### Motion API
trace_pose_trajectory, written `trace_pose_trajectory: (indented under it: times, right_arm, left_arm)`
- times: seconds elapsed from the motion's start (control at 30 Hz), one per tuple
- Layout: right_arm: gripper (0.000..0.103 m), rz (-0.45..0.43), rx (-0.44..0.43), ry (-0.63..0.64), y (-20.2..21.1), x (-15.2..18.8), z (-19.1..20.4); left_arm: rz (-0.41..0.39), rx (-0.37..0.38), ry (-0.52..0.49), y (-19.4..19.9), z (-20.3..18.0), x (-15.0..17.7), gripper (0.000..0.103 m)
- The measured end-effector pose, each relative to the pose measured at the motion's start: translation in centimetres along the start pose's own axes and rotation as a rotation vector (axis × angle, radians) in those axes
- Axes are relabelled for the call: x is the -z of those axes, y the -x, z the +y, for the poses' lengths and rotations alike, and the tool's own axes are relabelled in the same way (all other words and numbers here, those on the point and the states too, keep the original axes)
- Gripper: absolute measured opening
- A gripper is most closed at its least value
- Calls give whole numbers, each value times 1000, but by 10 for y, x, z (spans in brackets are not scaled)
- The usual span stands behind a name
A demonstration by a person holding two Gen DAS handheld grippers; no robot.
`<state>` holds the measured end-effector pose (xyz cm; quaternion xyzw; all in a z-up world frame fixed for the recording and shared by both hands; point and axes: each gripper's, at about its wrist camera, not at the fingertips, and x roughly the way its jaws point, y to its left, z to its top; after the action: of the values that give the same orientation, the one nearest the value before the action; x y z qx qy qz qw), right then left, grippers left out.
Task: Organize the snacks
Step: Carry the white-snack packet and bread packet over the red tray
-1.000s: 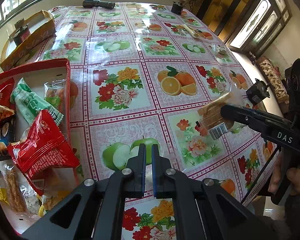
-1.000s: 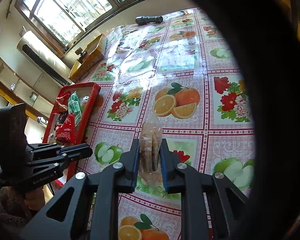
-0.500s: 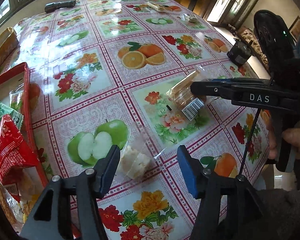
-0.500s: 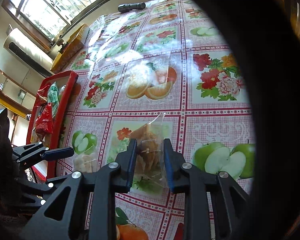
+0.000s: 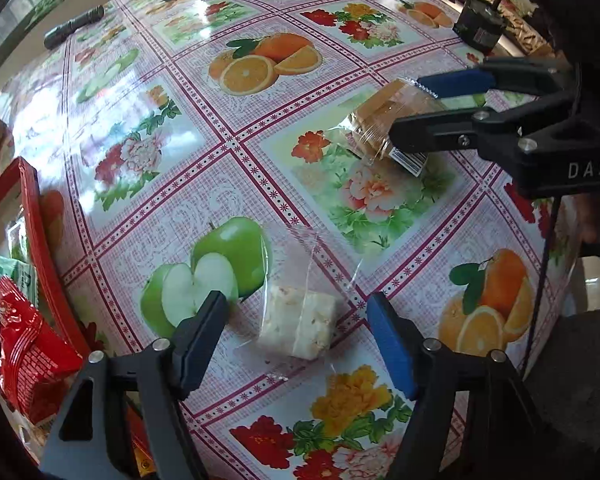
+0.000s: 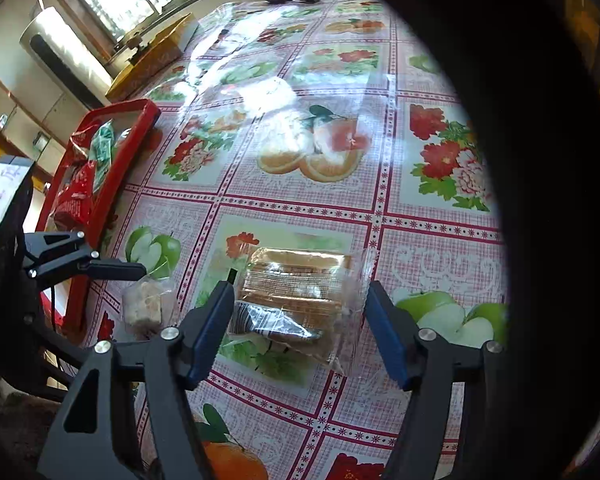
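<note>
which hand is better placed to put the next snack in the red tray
Left, probably. The left gripper has just opened around the pale nougat packet, which lies nearer the red tray. The right gripper, also just opened, straddles the biscuit packet farther away.

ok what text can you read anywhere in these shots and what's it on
"DAS": white letters on the right gripper body.
Barcode label on the biscuit pack: digits too small to read.
Red snack bag in the red tray: print blurred.
Blue characters on a white sheet by the left gripper: cut off, unreadable.
</note>
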<state>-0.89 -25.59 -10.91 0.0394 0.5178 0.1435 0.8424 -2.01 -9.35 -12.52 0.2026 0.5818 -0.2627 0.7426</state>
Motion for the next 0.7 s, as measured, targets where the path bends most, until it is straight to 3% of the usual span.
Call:
trace_pose_trajectory:
  times: [0.07,0.17,0.3,0.43,0.53,0.57,0.7]
  right_arm:
    - [73,-13,36,98,5,-3,6]
    - [84,15,-13,221,7,-6,15]
    - [85,30,-30,414,7,-11,32]
    - [87,145,-69,524,-14,-14,37]
    - [87,175,-65,581,-22,-13,35]
    - [81,179,-70,588,-22,-13,35]
    - [55,196,-81,574,-26,-12,36]
  left_arm:
    - [-4,9,17,-1,2,-1,75]
    - [-12,0,28,-2,2,0,73]
    - [-20,-6,40,0,4,-1,57]
    - [-15,-8,55,1,10,-2,53]
    - [-17,-13,72,4,14,-2,49]
    - [-22,-15,84,5,15,-3,41]
    - [-35,-22,125,6,20,-2,34]
